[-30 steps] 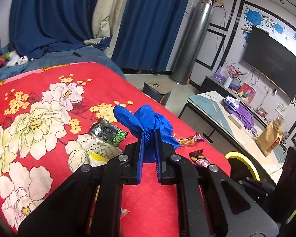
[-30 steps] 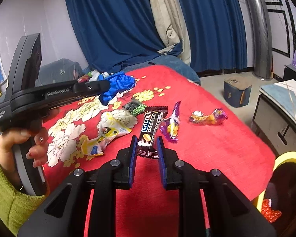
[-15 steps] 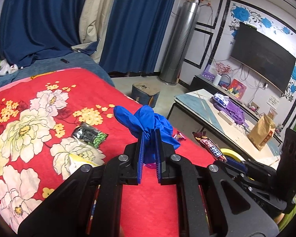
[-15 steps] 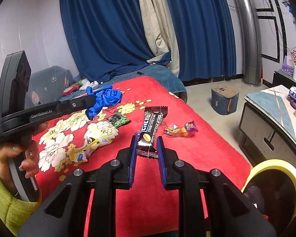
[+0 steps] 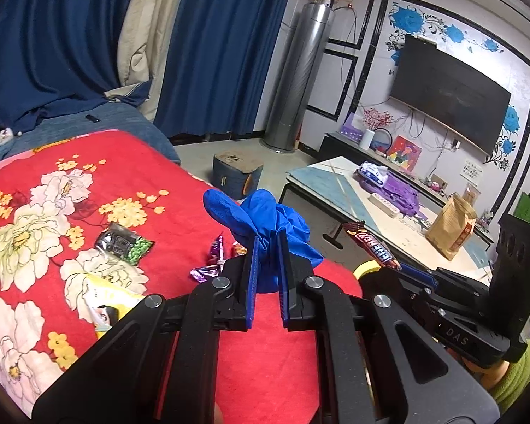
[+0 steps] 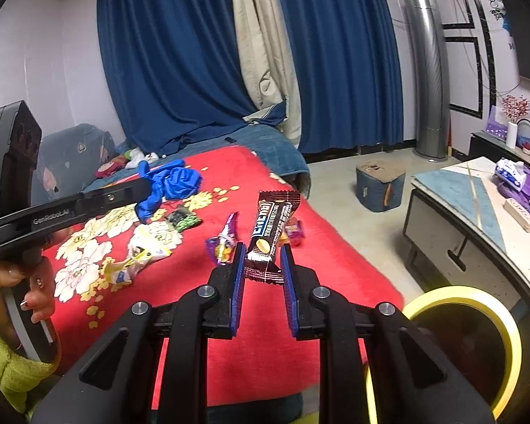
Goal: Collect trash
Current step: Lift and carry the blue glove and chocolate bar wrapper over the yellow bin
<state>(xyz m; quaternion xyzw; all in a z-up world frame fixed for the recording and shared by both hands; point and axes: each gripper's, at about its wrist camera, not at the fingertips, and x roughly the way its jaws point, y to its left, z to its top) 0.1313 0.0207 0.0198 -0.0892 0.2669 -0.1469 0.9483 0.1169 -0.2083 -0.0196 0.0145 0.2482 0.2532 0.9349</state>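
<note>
Looking along the left gripper [image 5: 266,247], its blue pads are clamped on a crumpled blue glove [image 5: 265,219], held above the edge of the red floral blanket [image 5: 99,183]. On that blanket lie a green-and-black packet [image 5: 123,243], a purple candy wrapper [image 5: 212,261] and a yellow-white wrapper [image 5: 106,304]. To the right, the other tool carries a brown snack bar wrapper [image 5: 372,247] near a yellow bin rim [image 5: 365,268]. From the right wrist, the right gripper [image 6: 263,258] pinches the brown wrapper's lower end [image 6: 268,233], so it stands upright over the blanket [image 6: 335,282]. The yellow-rimmed trash bin [image 6: 477,300] sits at lower right, just beside the bed. At left a hand [image 6: 24,289] holds the left tool with the blue glove [image 6: 169,183].
</note>
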